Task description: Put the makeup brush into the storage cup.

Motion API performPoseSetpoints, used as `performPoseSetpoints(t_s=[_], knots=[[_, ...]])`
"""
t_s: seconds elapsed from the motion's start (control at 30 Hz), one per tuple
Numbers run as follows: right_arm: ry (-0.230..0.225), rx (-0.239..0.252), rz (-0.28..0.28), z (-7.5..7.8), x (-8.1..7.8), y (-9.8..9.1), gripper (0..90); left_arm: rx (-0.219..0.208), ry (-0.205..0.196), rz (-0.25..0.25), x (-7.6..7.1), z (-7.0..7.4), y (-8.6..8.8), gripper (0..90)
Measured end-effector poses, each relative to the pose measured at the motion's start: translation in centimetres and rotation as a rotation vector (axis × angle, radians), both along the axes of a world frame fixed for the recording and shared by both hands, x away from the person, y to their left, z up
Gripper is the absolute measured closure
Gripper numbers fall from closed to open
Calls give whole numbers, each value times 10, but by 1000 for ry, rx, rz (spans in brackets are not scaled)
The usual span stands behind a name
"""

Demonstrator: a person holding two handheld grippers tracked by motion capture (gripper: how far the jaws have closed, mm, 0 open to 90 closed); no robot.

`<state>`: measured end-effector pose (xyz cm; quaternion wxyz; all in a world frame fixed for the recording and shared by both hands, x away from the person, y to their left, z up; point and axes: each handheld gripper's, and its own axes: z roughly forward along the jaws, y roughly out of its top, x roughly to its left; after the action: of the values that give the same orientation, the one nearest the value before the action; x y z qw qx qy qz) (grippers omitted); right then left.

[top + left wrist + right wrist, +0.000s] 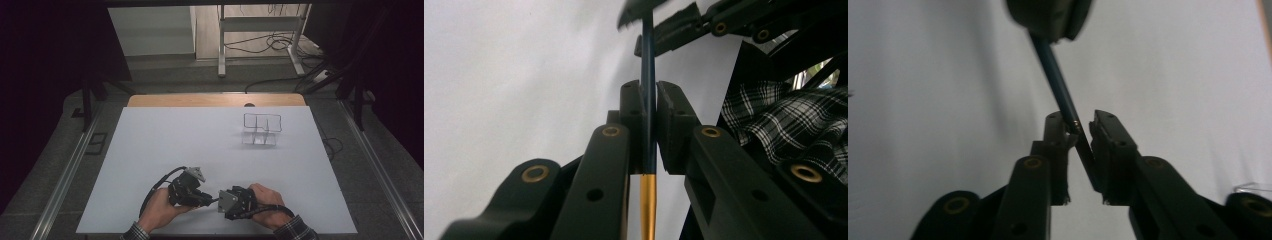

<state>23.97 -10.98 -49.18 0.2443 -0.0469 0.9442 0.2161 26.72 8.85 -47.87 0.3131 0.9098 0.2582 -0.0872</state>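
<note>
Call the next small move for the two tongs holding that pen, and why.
Probably pull the two tongs apart along the pen's axis. The left tongs are shut on the blue pen with its gold end behind the jaws. The right tongs appear to grip its other, darker end, possibly a cap. The clear organizer stands farther back on the table, perhaps where the pen goes afterwards.
</note>
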Motion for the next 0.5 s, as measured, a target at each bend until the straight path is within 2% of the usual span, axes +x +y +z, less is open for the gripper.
performPoseSetpoints(t_s=[0.03, 0.07, 0.1, 0.13, 0.23, 0.27, 0.3, 0.5], knots=[[12, -9, 3, -1, -1, 0, 823, -20, -9, 35, -1, 1, 0, 813], [38, -23, 23, -1, -2, 0, 845, -30, -11, 37, 0, 2, 2, 800], [47, -18, 21, -2, -4, 1, 848, -39, -17, 46, 0, 2, 3, 798], [58, -13, 20, -3, -4, 2, 849, -41, -39, 67, 0, 3, 4, 795], [79, -24, 18, 0, -3, 2, 849, -55, -62, 106, 1, 4, 9, 684], [87, -17, -4, -1, -3, 1, 849, -58, -68, 119, 1, 5, 10, 592], [87, -17, -4, -1, -3, 1, 849, -67, -77, 131, 2, 6, 11, 592], [105, -7, -50, -1, 3, -4, 848, -83, -129, 193, 0, 9, 20, 332]])
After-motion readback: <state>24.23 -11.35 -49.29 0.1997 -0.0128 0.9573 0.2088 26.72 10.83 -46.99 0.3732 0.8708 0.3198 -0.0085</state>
